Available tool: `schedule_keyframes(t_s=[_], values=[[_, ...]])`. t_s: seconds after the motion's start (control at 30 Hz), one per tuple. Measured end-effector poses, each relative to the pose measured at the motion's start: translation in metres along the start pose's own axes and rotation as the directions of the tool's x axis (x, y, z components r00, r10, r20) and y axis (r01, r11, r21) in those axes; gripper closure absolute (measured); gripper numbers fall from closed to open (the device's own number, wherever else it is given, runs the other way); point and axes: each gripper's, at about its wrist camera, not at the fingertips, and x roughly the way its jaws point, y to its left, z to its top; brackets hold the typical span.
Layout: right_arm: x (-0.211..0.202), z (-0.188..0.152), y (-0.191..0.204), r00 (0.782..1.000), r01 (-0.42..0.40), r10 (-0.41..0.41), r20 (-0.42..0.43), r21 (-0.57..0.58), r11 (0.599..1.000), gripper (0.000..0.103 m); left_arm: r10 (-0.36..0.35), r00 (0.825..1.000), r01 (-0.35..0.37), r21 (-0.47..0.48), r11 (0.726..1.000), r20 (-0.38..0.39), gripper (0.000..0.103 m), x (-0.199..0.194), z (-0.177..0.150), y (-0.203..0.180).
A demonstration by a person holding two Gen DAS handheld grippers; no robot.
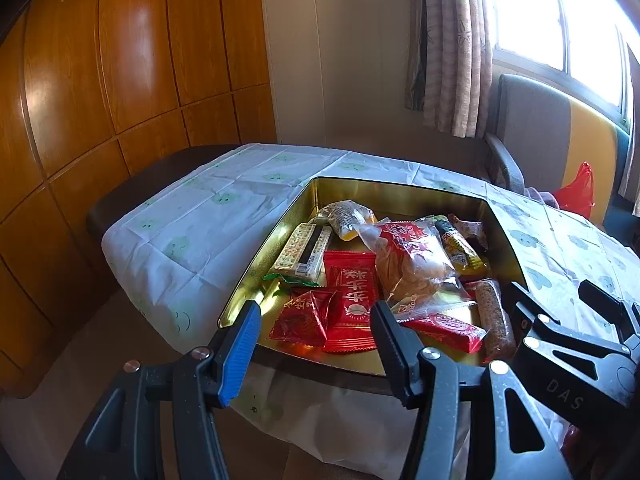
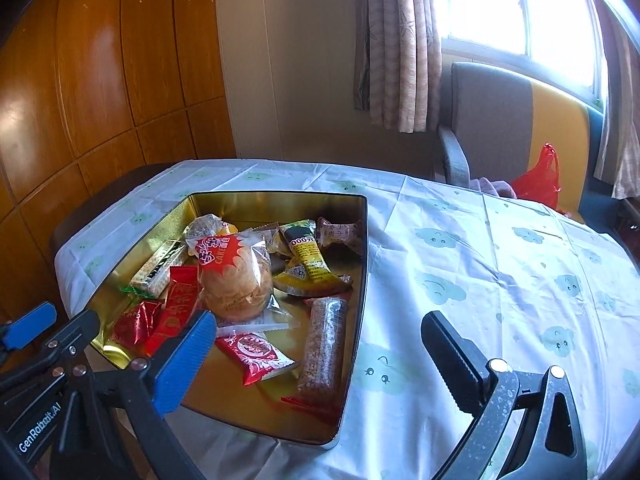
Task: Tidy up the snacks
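Both my left gripper (image 1: 316, 344) and right gripper (image 2: 316, 348) are wide open, holding nothing, near the gold tin (image 2: 280, 200). The cake packet (image 2: 234, 276) in the tin's middle looks light, crinkly and crushable; I would pinch its sealed edge.

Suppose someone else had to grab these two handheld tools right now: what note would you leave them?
Left tool: open, empty, hovering at the near edge of the gold tin.
Right tool: open, empty, over the tin's near right corner.
Snacks: all in the tin, loosely piled. Big cake packet in the middle, red packets near left, grain bar along the right wall, yellow packet behind.
Done: nothing is left out on the tablecloth.
Left: possibly tidying the pile; no lid is in view.
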Motion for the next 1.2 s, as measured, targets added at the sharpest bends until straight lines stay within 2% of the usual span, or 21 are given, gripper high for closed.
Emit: schedule_keyframes(t_s=[0.43, 1.2], values=[[0.0010, -0.0009, -0.0021, 1.000, 0.012, -0.012, -0.002, 0.003, 1.000, 0.000, 0.029, 0.999, -0.029, 0.024, 0.999, 0.014, 0.045, -0.0003, -0.0006, -0.0017], [0.0024, -0.0016, -0.0033, 1.000, 0.016, -0.016, -0.008, 0.007, 1.000, 0.000, 0.034, 0.999, -0.034, 0.020, 0.999, 0.021, 0.045, -0.0017, -0.0006, -0.0003]])
